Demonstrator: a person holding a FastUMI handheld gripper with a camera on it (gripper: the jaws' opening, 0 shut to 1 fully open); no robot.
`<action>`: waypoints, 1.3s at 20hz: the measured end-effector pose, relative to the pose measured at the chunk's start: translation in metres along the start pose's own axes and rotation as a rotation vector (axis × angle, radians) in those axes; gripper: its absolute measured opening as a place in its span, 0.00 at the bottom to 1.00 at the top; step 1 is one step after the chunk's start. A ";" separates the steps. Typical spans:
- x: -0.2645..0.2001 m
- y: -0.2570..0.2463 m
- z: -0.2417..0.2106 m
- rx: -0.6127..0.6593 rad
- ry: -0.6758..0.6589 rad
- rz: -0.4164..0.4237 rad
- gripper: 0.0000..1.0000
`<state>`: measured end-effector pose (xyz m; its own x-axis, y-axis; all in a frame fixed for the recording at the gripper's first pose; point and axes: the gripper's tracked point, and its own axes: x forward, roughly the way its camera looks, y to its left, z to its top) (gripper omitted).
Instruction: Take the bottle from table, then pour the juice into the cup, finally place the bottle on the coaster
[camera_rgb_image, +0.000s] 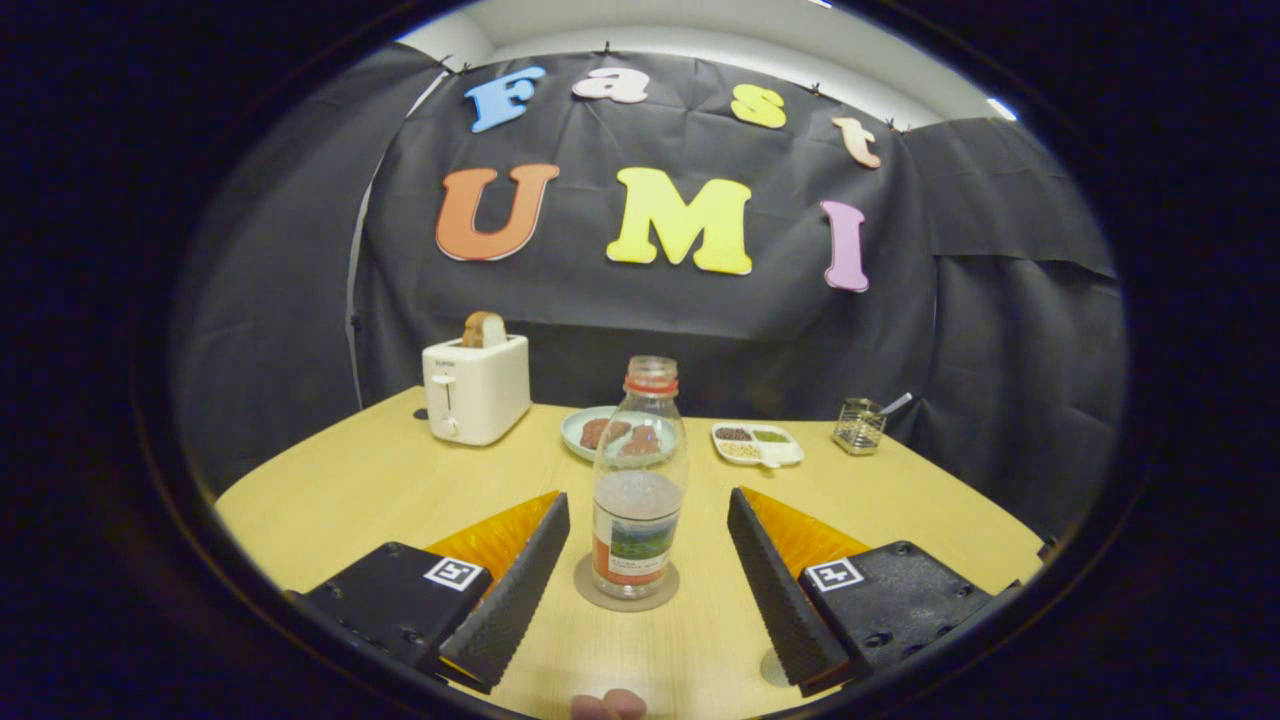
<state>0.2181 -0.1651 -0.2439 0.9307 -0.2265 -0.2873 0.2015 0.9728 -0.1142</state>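
Gripper jaws released, flanking upright bottle on coaster; pale wood table, dark cloth walls.

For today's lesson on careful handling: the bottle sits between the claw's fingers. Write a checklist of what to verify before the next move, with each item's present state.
1. Bottle upright: ok.
2. Bottle base on the coaster: ok.
3. Claw open, fingers apart from the bottle on both sides: ok.
4. Bottle cap off, mouth open: ok.
5. Liquid in the bottle: about half full, ok.
6. Juice poured into the cup: cannot tell.
7. Plate and toaster stand well beyond the bottle: ok.
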 end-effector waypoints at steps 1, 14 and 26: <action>-0.017 -0.003 0.014 0.023 -0.015 0.000 1.00; -0.219 -0.018 0.194 0.098 -0.252 0.002 1.00; -0.342 0.012 0.206 0.086 -0.325 0.066 1.00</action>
<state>-0.0351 -0.0655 0.0489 0.9884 -0.1493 0.0285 0.1499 0.9885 -0.0208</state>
